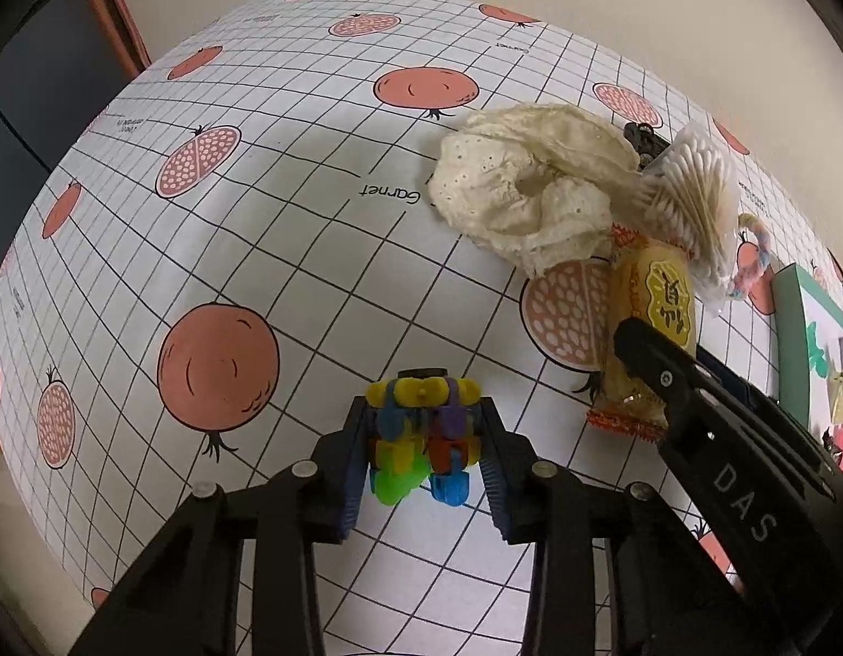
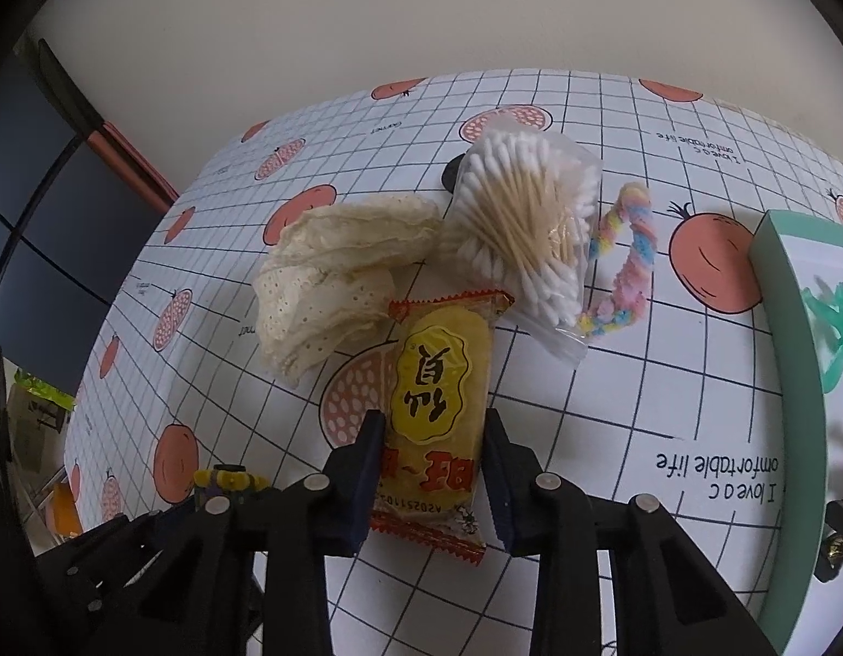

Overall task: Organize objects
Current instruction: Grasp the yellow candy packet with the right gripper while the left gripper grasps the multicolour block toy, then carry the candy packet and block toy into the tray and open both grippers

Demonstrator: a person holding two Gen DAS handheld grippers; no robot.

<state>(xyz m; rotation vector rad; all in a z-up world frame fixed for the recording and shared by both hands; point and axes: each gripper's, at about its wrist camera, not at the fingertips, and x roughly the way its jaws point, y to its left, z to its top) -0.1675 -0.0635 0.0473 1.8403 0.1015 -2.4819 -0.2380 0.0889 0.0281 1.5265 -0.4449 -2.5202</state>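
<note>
**Two claws, two items, a crowded corner of the tabletop**

The left claw (image 1: 424, 456) grips a small toy of coloured plastic blocks (image 1: 421, 437) between its two fingers, low over the tabletop (image 1: 290, 251), which is covered by a gridded cloth printed with pomegranates. The space ahead of it and to its left is bare cloth.

The right claw (image 2: 433, 470) straddles a yellow snack packet (image 2: 435, 399) with red crimped ends. Its fingers sit against the packet's two long sides, narrow enough to hold it, while the packet lies flat on the cloth.

The clutter sits just beyond the packet. A cream lace scrunchie (image 2: 334, 284) lies beside its far-left corner, touching or nearly so. A clear bag of cotton swabs (image 2: 525, 229) lies at the far-right corner, its edge meeting the packet's crimped end and overlapping the scrunchie. A pastel fuzzy twisted loop (image 2: 629, 262) rests against the bag's right side. A small dark object peeks out behind the bag; I cannot tell what it is.

At the right edge stands a mint-green box (image 2: 777, 284), well apart from the packet.
</note>
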